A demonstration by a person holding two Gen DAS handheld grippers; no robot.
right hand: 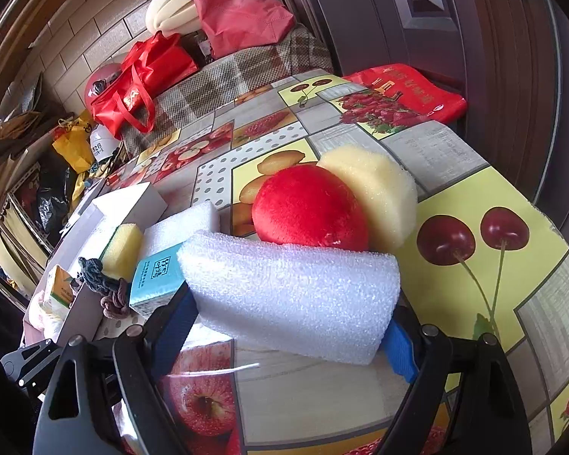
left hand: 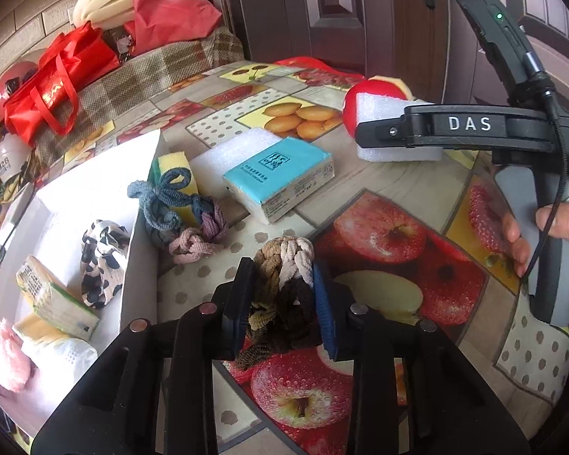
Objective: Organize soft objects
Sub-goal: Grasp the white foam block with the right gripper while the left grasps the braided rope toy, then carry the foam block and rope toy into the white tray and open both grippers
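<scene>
Fingers of left gripper (left hand: 284, 295) angled down, pinching knotted hair ties (left hand: 280, 284) (ropy, woven); right gripper (right hand: 288, 322) clamping bubbly foam block (right hand: 296, 292) beside white box (left hand: 140, 227).

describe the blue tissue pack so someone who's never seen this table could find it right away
On the fruit-print tablecloth, look just right of the white box. The blue tissue pack lies flat there, partly on a white foam block. It is the only turquoise-topped, printed packet; its neighbours are a yellow sponge and knotted hair ties.
</scene>
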